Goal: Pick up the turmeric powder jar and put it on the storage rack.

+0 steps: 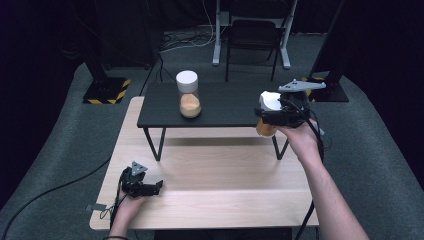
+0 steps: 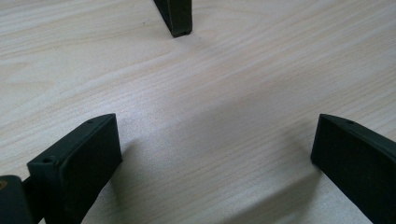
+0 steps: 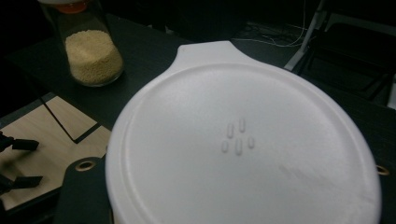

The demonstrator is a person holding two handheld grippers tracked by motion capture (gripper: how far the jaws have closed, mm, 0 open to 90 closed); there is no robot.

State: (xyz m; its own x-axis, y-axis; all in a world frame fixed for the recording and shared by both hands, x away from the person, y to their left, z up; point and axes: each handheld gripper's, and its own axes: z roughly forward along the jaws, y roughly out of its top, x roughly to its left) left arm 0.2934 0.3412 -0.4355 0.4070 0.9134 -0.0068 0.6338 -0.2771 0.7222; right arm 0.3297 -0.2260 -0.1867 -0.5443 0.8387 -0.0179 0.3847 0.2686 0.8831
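White-lidded jar [image 1: 266, 114] of orange grains, clamped in right claw [image 1: 280, 116], left claw [image 1: 142, 187] apart.

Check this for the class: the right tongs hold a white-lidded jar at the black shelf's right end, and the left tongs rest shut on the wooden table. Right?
Not quite. The left tongs are open: the left gripper view shows the jaws wide apart over the wooden table. The rest holds.
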